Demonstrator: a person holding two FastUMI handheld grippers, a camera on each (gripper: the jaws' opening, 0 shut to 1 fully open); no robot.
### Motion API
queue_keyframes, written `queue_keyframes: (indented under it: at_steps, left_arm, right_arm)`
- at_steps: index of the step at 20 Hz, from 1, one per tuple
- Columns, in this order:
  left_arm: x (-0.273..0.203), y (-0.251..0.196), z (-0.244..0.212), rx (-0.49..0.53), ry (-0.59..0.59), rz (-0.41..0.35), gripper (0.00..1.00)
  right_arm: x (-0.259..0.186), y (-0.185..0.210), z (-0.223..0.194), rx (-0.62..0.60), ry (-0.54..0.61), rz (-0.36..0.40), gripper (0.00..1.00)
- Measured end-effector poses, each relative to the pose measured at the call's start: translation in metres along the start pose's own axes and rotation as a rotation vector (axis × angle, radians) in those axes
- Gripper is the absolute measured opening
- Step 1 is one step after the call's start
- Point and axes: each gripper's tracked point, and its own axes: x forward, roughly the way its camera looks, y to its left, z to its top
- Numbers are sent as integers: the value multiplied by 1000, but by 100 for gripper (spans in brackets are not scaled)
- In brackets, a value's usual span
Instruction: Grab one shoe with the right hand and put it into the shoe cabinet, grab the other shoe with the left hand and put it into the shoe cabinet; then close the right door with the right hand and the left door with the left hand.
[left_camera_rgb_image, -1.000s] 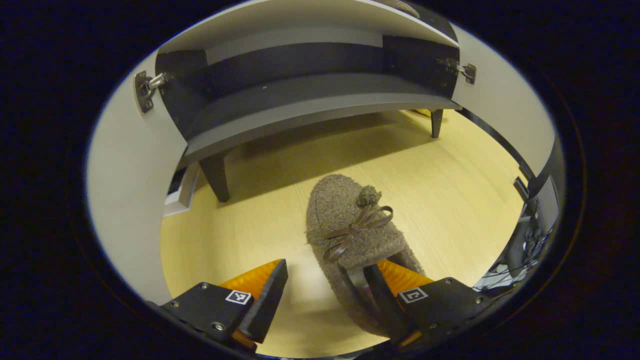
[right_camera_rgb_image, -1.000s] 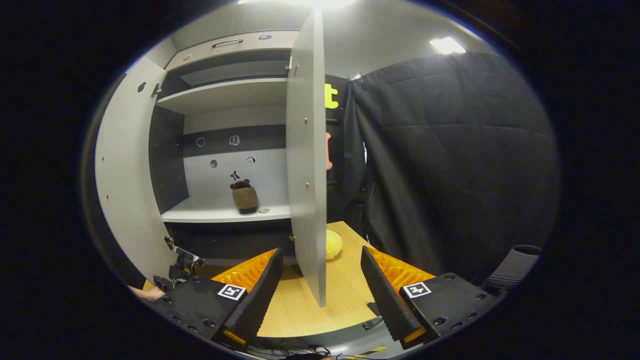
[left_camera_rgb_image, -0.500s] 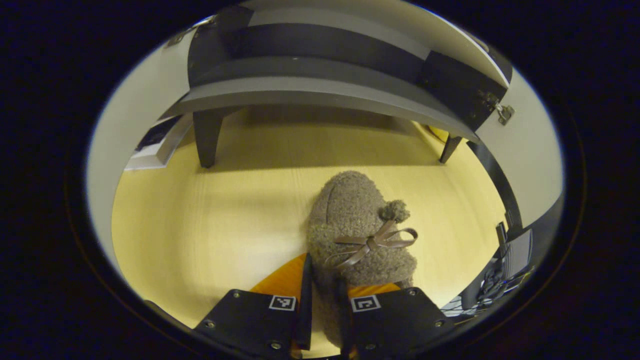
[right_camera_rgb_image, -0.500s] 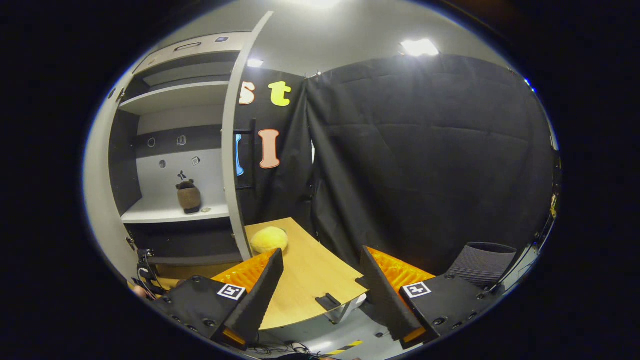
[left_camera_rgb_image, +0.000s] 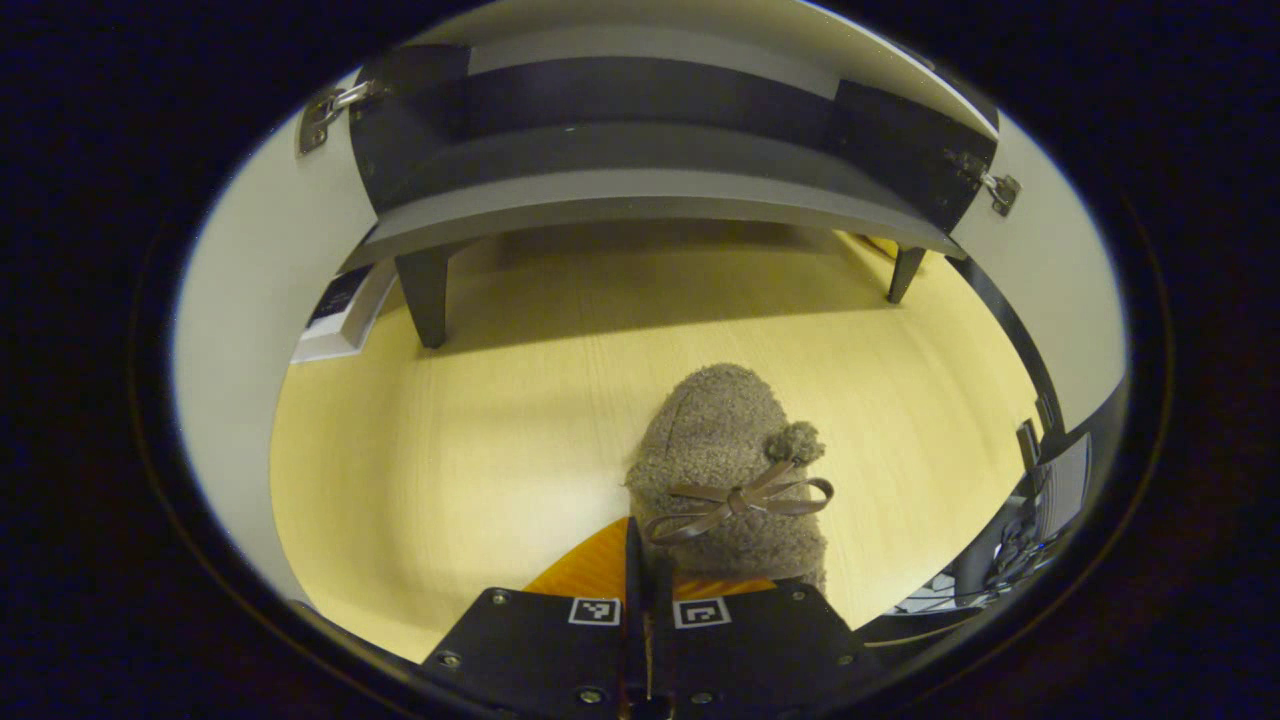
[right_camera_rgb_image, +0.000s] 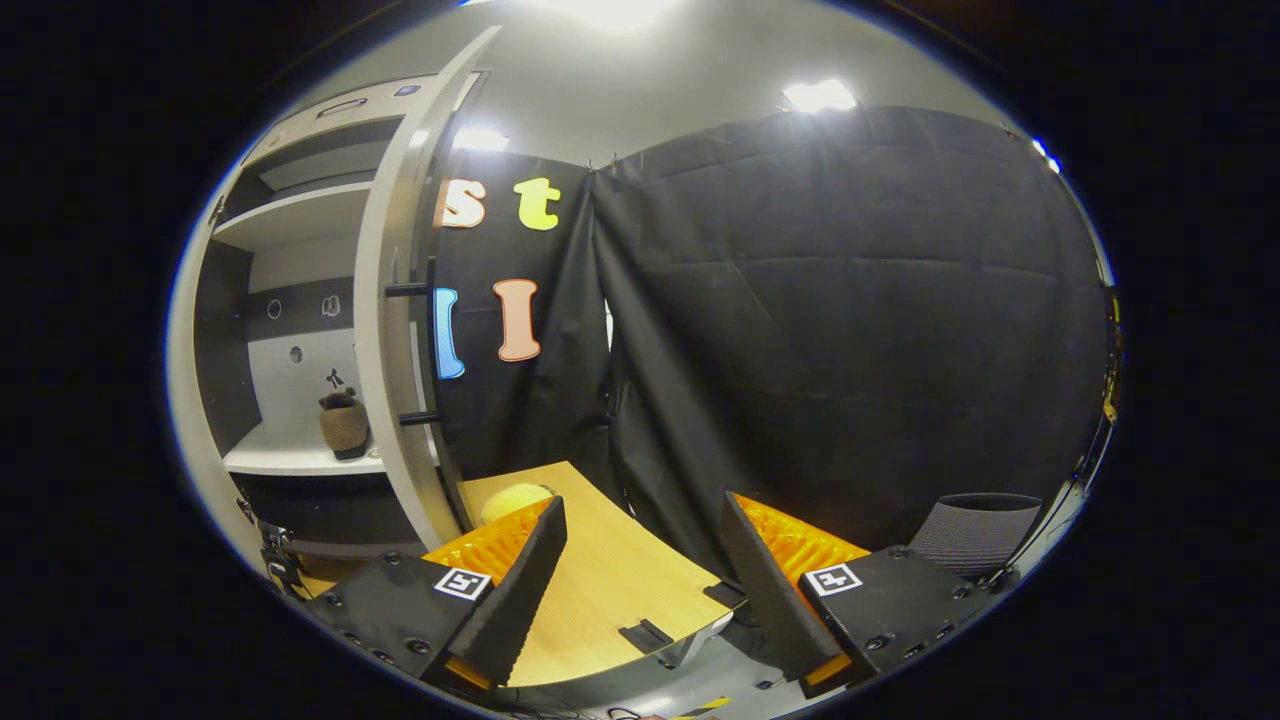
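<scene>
Holding: we have our left gripper (left_camera_rgb_image: 640, 590) squeezed on the back rim of the fuzzy brown shoe (left_camera_rgb_image: 732, 480), with both fingers pressed close together on it.
Shoe: it has a thin brown bow (left_camera_rgb_image: 742, 497) and a small pom-pom (left_camera_rgb_image: 795, 441) on top, and its toe points toward the shoe cabinet (left_camera_rgb_image: 640, 195).
Floor: we see the yellow wood floor (left_camera_rgb_image: 480, 440) under the shoe; we cannot tell if the shoe touches it.
Cabinet: it stands on dark legs (left_camera_rgb_image: 424, 308) ahead of us, and both doors stand open.
Other shoe: in the right gripper view it sits on a pale shelf (right_camera_rgb_image: 290, 460) inside the cabinet, and the other shoe (right_camera_rgb_image: 343, 424) is upright there.
Right gripper: our right gripper (right_camera_rgb_image: 645, 580) has its fingers wide apart and holds nothing.
Right door: the right door (right_camera_rgb_image: 400, 330) stands open, just left of that gripper, with a dark bar handle (right_camera_rgb_image: 410, 290).
Yellow ball: a fluffy yellow ball (right_camera_rgb_image: 512, 497) lies on the floor by the door.
</scene>
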Motion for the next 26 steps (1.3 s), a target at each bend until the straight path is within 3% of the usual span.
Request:
queue_keyframes:
  at_steps: [3,4,5,6,7,11,13,15,16,18,22,23,26]
  left_arm:
    - [-4,0,1,9,-27,27,4]
    - [-6,0,3,3,-38,33,0]
    - [-7,2,4,-6,-48,37,4]
    - [-8,3,6,-18,-59,38,0]
    - [-9,5,6,-33,-68,40,4]
    - [-17,11,10,-91,-108,56,4]
    - [-20,10,10,-142,-134,41,5]
    - [-15,12,10,-170,-185,25,4]
    - [-15,17,12,-174,-208,31,4]
    - [-25,30,27,-179,-247,51,4]
    - [-49,46,70,-248,-359,54,4]
    - [-52,52,83,-252,-388,58,4]
    - [-66,63,149,-222,-477,102,4]
  right_arm:
    - [28,-7,3,12,-2,19,92]
    - [35,-7,3,23,-2,27,92]
    - [45,-7,7,37,-4,40,93]
    - [56,-8,10,48,-9,52,93]
    - [66,-9,12,51,-14,60,93]
    - [102,-7,16,31,-6,100,92]
    - [114,0,18,59,-7,131,98]
    - [125,5,15,70,3,152,98]
    - [130,7,14,70,8,161,92]
    - [140,11,14,70,13,180,98]
    - [162,14,24,72,-6,207,92]
    - [166,13,28,67,-15,212,98]
    - [174,11,32,55,-38,213,98]
